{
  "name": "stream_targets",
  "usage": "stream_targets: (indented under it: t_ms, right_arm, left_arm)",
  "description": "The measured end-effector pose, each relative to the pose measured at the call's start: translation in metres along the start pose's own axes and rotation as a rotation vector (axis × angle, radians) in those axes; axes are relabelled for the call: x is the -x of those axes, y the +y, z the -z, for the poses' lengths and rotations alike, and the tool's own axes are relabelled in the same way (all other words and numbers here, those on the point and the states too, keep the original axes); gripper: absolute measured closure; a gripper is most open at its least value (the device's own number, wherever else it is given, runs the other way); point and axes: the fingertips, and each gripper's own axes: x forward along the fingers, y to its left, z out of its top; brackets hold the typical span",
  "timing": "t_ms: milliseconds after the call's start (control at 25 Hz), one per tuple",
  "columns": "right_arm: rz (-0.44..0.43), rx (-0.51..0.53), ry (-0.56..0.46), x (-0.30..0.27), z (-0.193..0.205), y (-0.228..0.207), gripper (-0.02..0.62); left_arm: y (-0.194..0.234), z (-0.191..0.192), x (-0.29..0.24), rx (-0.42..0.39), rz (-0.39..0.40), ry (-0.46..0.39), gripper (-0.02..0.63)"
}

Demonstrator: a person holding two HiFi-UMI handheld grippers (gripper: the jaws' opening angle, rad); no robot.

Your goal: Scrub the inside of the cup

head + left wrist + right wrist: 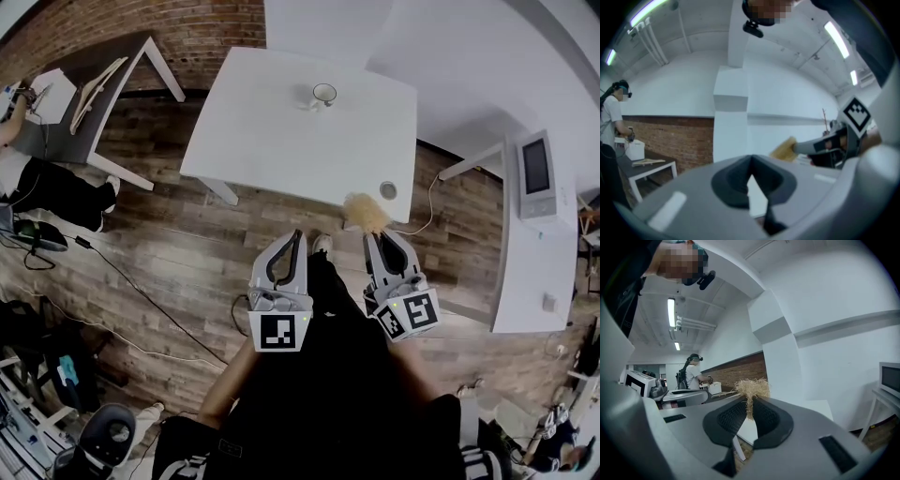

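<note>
In the head view, the cup (323, 93) is seen upright on the far part of the white worktop (272, 131), well apart from the left hand-held gripper (297, 236) and the right hand-held gripper (379, 236). In the left gripper view, the jaws are seen pressed together, with nothing between them. In the right gripper view, a straw-coloured fibre scrubber (751, 389) is clamped between the jaws.

White table (281, 122), straw-yellow scrubber (365, 212), seemingly clear cup (324, 93), red-brick wall (206, 28), brown plank floor (169, 262)
</note>
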Motion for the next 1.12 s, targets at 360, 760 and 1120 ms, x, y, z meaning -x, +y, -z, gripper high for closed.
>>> stream_targets:
  t_ms: [360, 760, 1120]
  right_arm:
    - [-0.047, -0.024, 0.016, -0.049, 0.004, -0.034, 0.561]
    - [-0.098, -0.071, 0.003, -0.12, -0.013, -0.111, 0.561]
    - [-0.151, -0.069, -0.008, -0.175, -0.031, -0.158, 0.561]
  left_arm:
    - [0.015, 0.017, -0.054, 0.109, -0.034, 0.017, 0.603]
    - [0.031, 0.031, -0.168, 0.116, -0.061, 0.078, 0.601]
    - [0.041, 0.027, -0.236, 0.08, -0.077, 0.104, 0.601]
